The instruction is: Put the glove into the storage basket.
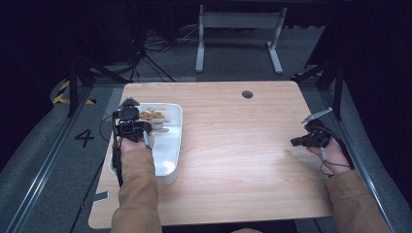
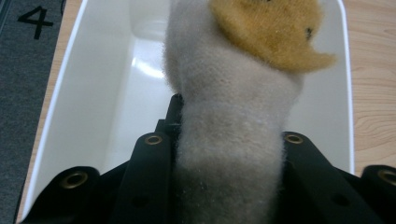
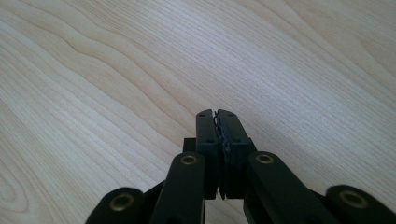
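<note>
Wooden table (image 1: 233,145); left hand-held gripper (image 1: 145,127) clamps plush toy (image 2: 233,116) over white tray (image 1: 172,145); right hand-held gripper (image 3: 217,122) closed, empty.

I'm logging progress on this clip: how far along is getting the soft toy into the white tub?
Nearly done. The left gripper grips the soft toy over the white tub, jaws closed on its grey part. No other loose things lie on the table. The right gripper is idle, jaws shut, over bare wood. Probably left: open the jaws and let the toy drop in.
</note>
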